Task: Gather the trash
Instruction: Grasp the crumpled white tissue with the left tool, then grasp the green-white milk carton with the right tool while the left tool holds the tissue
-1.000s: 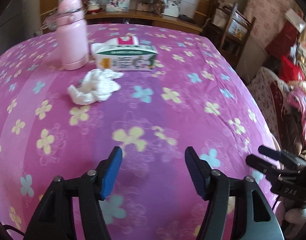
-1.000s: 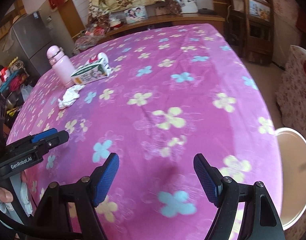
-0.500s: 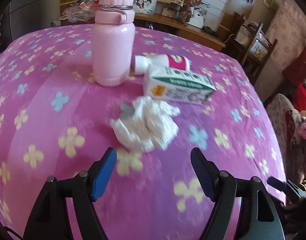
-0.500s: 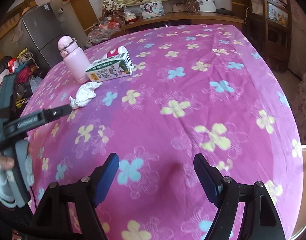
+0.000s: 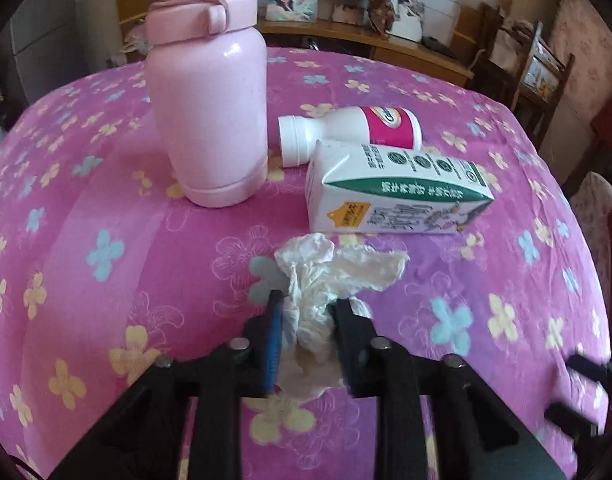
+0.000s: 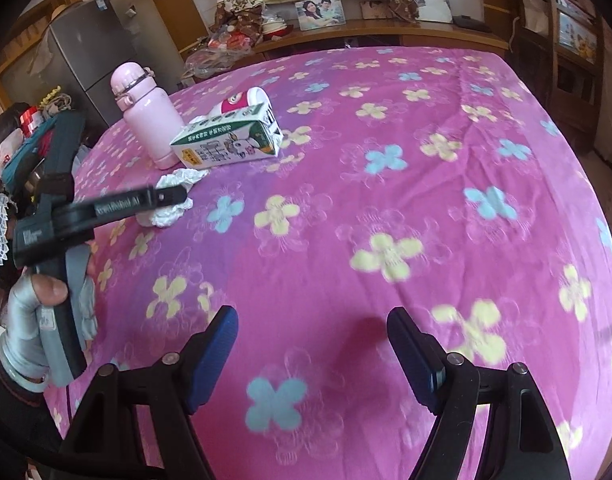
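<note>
the left gripper [image 5: 306, 304] pinches the crumpled tissue [image 5: 330, 276] on the table [image 5: 105, 320], just before the milk carton [image 5: 394, 192]; the right gripper [image 6: 312, 344] hangs spread wide near the table's front edge

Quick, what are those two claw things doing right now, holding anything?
Left gripper: closed on the crumpled tissue.
Right gripper: open, holding nothing, above the tablecloth.
</note>
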The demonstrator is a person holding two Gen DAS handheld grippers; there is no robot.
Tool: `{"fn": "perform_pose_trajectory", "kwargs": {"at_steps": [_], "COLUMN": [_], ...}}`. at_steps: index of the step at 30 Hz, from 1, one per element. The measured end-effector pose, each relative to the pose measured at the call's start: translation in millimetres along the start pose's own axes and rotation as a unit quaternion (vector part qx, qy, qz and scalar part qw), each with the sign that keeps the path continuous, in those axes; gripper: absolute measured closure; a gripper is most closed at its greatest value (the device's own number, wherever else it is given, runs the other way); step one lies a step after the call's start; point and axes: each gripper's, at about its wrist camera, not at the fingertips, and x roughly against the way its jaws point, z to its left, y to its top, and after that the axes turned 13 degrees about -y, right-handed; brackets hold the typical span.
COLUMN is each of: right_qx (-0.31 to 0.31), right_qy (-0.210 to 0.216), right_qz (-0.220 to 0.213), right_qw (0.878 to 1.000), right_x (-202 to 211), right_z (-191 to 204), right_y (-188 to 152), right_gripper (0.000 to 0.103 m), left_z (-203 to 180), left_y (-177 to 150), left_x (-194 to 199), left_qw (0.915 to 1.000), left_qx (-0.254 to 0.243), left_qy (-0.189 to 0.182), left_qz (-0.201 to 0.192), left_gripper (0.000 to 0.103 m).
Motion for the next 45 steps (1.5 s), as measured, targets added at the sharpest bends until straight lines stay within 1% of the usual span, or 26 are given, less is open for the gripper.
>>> {"fn": "perform_pose_trajectory", "kwargs": {"at_steps": [2, 5, 8, 11, 13, 17, 19, 21, 23, 27, 30, 32, 35, 37, 39, 41, 45], "right_qx": [0.002, -0.009, -0.021, -0.045, -0.061, -0.067, -0.075, -0.083, -0.077, -0.036, -0.001, 0.017, 0.046, 0.069, 0.086, 0.089, 0.065], "right_qy": [-0.002, -0.002, -0.016, -0.024, -0.021, -0.028, -0.022, -0.004, 0.009, 0.029, 0.041, 0.057, 0.093, 0.102, 0.103, 0.089, 0.094], "right_qz": [-0.005, -0.018, -0.025, -0.026, -0.027, -0.026, -0.023, -0.016, -0.012, -0.002, 0.014, 0.019, 0.030, 0.038, 0.033, 0.015, 0.001], "right_qw": [1.000, 1.000, 0.999, 0.998, 0.998, 0.997, 0.997, 0.996, 0.997, 0.999, 0.999, 0.998, 0.994, 0.992, 0.990, 0.992, 0.993], "right_x": [-4, -12, -25, -43, -55, -79, -90, -100, -106, -108, -100, -90, -73, -65, -57, -45, -29], "right_z": [2, 2, 1, -6, -11, -13, -15, -14, -9, 12, 29, 41, 67, 86, 98, 104, 109], "right_y": [11, 36, 64, 94, 114, 145, 155, 161, 164, 158, 139, 122, 98, 86, 79, 76, 77], "right_gripper": [0.023, 0.023, 0.023, 0.023, 0.023, 0.023, 0.023, 0.023, 0.023, 0.023, 0.023, 0.023, 0.023, 0.023, 0.023, 0.023, 0.023], "left_z": [6, 11, 14, 13, 11, 13, 15, 17, 22, 30, 37, 46, 59, 66, 71, 73, 76], "left_y": [-2, -4, -2, 1, 3, 4, 2, 0, -2, -7, -12, -17, -22, -26, -31, -36, -43], "left_x": [6, 18, 27, 33, 34, 33, 32, 33, 34, 41, 48, 56, 68, 77, 86, 92, 96], "left_qw": [1.0000, 1.0000, 1.0000, 0.9999, 0.9998, 0.9996, 0.9996, 0.9995, 0.9995, 0.9996, 0.9995, 0.9994, 0.9991, 0.9988, 0.9987, 0.9986, 0.9987], "left_qx": [0.004, 0.001, 0.000, -0.009, -0.016, -0.019, -0.018, -0.018, -0.015, -0.009, -0.006, 0.004, 0.021, 0.027, 0.030, 0.031, 0.039], "left_qy": [-0.003, 0.005, 0.007, 0.010, 0.012, 0.014, 0.014, 0.015, 0.018, 0.021, 0.027, 0.031, 0.035, 0.040, 0.042, 0.042, 0.033], "left_qz": [0.004, 0.002, 0.005, 0.004, 0.005, 0.015, 0.018, 0.019, 0.021, 0.019, 0.017, 0.014, 0.008, 0.003, 0.000, -0.002, -0.003], "left_gripper": [0.081, 0.082, 0.082, 0.082, 0.082, 0.082, 0.082, 0.082, 0.082, 0.082, 0.082, 0.082, 0.082, 0.082, 0.082, 0.082, 0.082]}}
